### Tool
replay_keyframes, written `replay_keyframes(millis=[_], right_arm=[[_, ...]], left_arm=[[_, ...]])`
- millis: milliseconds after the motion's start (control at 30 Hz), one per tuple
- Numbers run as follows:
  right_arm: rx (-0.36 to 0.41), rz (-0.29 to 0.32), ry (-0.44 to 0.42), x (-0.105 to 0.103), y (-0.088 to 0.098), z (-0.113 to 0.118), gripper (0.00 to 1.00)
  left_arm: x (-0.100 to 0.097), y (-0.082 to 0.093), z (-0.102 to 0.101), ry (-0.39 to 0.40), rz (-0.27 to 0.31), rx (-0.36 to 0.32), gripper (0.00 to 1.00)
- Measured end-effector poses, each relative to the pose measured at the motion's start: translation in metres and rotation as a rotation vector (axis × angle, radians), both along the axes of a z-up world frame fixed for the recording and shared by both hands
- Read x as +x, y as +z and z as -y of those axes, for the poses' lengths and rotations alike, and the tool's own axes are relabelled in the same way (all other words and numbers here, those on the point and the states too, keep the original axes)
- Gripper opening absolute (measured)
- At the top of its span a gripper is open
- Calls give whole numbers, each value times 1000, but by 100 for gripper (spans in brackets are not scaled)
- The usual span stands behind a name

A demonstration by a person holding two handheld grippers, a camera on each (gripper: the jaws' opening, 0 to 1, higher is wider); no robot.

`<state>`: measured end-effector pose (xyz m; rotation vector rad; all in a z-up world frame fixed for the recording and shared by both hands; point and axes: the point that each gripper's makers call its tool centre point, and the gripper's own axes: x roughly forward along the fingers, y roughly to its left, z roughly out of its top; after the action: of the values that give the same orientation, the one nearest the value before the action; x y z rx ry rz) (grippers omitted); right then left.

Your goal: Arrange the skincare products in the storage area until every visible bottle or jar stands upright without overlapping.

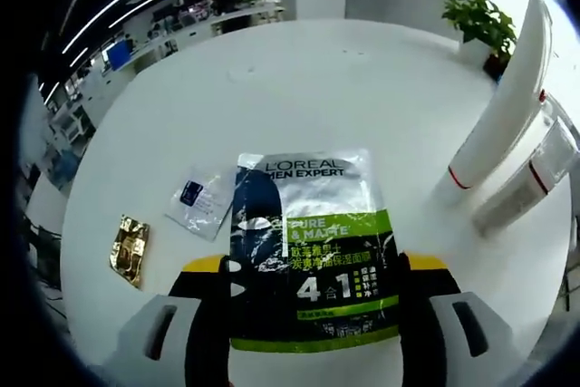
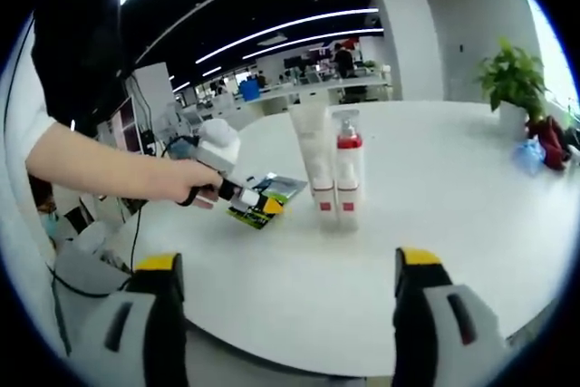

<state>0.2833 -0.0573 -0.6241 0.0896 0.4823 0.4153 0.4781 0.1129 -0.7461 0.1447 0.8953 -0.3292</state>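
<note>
A: What do the left tongs [image 1: 313,292] pinch?
B: A face-mask sachet [image 1: 311,242]; its lower edge is hidden between the jaws.
A: And the right tongs [image 2: 285,314]?
B: Spread, above the tabletop [image 2: 435,215]. Farther, a tube [image 2: 311,156] and pump bottle [image 2: 348,169] stand upright, touching.

Left tongs [image 1: 313,301] clamp flat between their jaws; right tongs [image 2: 285,301] gape.

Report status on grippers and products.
Left gripper shut on face mask packet. Right gripper open, empty. White tube and pump bottle upright.
</note>
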Motion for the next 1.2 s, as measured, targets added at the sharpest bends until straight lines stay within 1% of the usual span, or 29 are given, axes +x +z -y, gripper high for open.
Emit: replay_keyframes(millis=[100,133,167,300,367,400,433,467,533,567,600,633,800,1033,1200], right_arm=[[0,1,-2,0,0,0,97],[0,2,-3,0,0,1,97],[0,2,-3,0,0,1,97],[-1,4,-4,0,1,1,97],[-2,5,-4,0,1,1,97],[-3,5,-4,0,1,1,97],[-3,6,-4,0,1,1,96],[-3,6,-4,0,1,1,96],[-4,6,-4,0,1,1,96],[-5,6,-4,0,1,1,96],[-5,7,-3,0,1,1,96],[-6,7,-2,0,1,1,96],[-10,8,1,0,1,0,96],[-13,11,11,-1,1,-2,96],[-15,12,19,-1,1,-3,96]], left_arm=[[-1,0,0,-4,-4,5,71],[-3,1,1,-16,-1,12,68],[-3,3,3,-44,8,14,63],[-5,3,4,-45,13,13,60],[-6,4,4,-49,10,6,55],[-7,5,4,-56,11,8,51],[-8,7,5,-63,19,0,42],[-8,9,9,-18,10,-69,38],[-8,11,9,11,2,-115,23],[-12,10,14,3,-20,-159,20],[-11,9,11,-5,-9,-141,18],[-12,10,11,-13,-4,-129,17],[-18,10,12,-12,-3,-145,14],[-28,11,6,-15,-4,-155,13],[-36,18,4,-17,14,-175,13]])
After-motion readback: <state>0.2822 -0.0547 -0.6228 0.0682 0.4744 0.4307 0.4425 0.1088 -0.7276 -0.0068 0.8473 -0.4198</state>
